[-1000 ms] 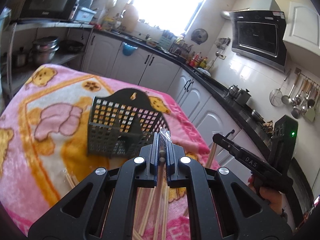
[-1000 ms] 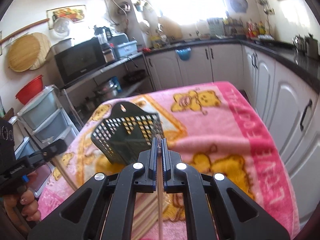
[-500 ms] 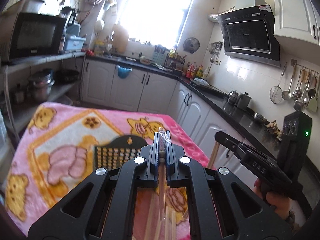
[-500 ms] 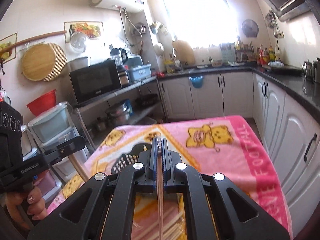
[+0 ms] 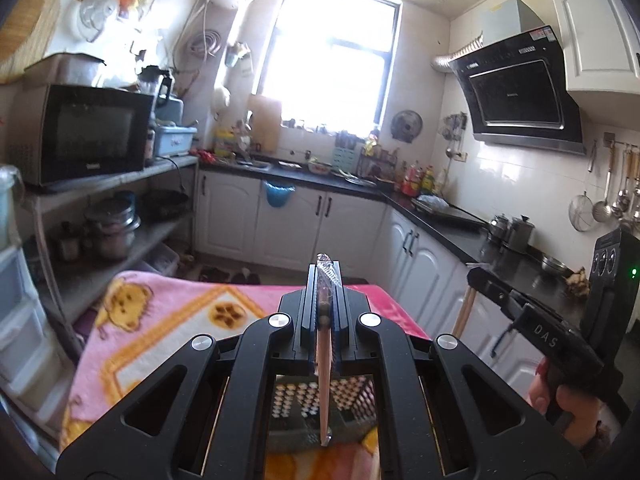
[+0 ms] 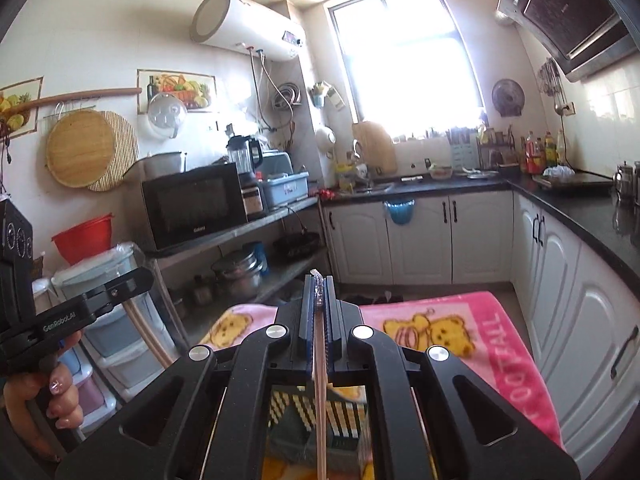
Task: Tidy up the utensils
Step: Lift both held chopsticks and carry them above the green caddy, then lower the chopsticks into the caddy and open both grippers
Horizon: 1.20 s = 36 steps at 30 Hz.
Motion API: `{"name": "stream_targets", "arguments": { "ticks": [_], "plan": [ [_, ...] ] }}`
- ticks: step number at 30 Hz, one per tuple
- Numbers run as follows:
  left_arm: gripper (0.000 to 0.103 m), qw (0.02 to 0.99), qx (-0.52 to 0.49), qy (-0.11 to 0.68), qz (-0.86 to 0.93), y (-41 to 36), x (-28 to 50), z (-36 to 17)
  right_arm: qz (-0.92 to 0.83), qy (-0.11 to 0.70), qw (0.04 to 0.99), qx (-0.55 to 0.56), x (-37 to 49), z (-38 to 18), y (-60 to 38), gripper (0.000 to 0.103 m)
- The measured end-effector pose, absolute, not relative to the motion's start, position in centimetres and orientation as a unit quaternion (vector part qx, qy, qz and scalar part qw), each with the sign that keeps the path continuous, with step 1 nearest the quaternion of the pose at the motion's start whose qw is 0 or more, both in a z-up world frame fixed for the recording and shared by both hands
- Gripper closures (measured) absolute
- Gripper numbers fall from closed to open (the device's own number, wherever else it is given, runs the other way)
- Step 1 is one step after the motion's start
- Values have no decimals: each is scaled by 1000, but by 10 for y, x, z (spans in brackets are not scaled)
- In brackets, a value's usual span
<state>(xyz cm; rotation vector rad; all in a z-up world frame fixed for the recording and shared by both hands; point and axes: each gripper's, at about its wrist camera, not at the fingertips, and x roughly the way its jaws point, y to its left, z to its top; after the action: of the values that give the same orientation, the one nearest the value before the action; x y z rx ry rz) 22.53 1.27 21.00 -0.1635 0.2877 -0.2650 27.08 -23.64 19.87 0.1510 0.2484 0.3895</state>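
My left gripper point(image 5: 323, 280) is shut on a wrapped wooden chopstick point(image 5: 323, 376) that hangs down between the fingers. Below it, seen through the gripper frame, is the dark perforated utensil basket point(image 5: 344, 404) on the pink blanket point(image 5: 160, 336). My right gripper point(image 6: 318, 292) is shut on another wrapped chopstick point(image 6: 320, 400), also hanging down over the basket point(image 6: 320, 420). Each gripper shows in the other's view: the right one point(image 5: 528, 316) at right, the left one point(image 6: 80, 308) at left, both raised above the table.
The pink bear blanket point(image 6: 480, 340) covers the table. White cabinets point(image 5: 328, 220) and a black counter run along the back and right. A shelf with a microwave point(image 5: 84, 132) and pots stands at left.
Both grippers have lifted and tilted up, chopsticks still held. The basket has slid from ahead of the fingers to beneath the gripper frames, and the loose chopsticks on the blanket have dropped out of view.
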Motion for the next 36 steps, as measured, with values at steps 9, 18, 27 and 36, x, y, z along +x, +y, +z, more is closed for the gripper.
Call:
{"name": "stream_targets", "arguments": {
  "ticks": [9,18,27,36],
  "plan": [
    [100,977,-101,154,-110,31,261,202,181,95,976,76,307,208,-229,99],
    [100,972,-98,190,-101,31,295,159,166,97,980,48,330,180,-214,99],
    [100,969,-87,209,-102,20,305,129,174,116,976,60,338,150,-209,98],
    [100,966,-86,220,-108,18,305,107,175,137,973,71,338,123,-209,98]
  ]
}}
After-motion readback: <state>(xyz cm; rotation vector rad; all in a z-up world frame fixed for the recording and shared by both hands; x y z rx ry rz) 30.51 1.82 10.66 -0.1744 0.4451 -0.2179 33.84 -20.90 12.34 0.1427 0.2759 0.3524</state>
